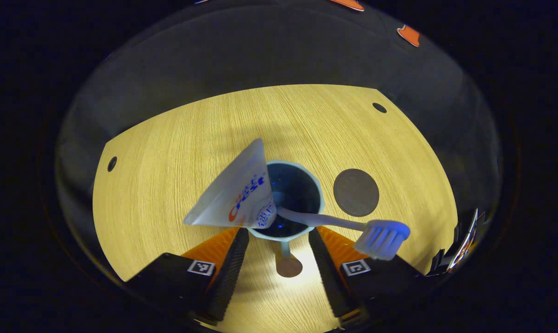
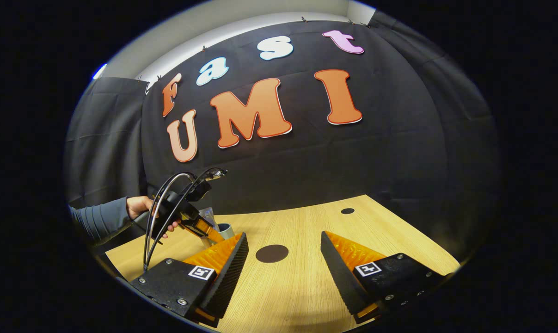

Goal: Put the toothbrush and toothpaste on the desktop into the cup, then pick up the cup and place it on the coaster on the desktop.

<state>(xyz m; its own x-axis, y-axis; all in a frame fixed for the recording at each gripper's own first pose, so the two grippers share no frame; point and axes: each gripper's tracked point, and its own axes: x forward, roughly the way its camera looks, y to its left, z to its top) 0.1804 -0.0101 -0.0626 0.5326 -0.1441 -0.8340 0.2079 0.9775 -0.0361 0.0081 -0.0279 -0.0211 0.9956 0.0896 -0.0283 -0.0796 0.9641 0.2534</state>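
The teal cup (image 1: 321, 200) stands on the wooden desk, seen from above in the left gripper view. A white toothpaste tube (image 1: 235, 192) leans out of it to the left. A white toothbrush (image 1: 380, 237) sticks out to the right, bristles up. My left gripper (image 1: 278, 230) is open, its fingers on either side of the cup's near edge and small handle (image 1: 285, 259). The dark round coaster (image 1: 356, 192) lies just right of the cup. In the right gripper view my right gripper (image 2: 283, 234) hangs open over the desk with the coaster (image 2: 272, 253) ahead. The cup (image 2: 226, 229) sits under the left gripper (image 2: 200, 226).
A hand and grey sleeve (image 2: 103, 217) hold the left gripper with its looping cables (image 2: 161, 208). The desk has small dark holes at its far corners (image 1: 379, 107) (image 1: 112, 163) (image 2: 347, 211). The black cloth wall rises right behind the desk.
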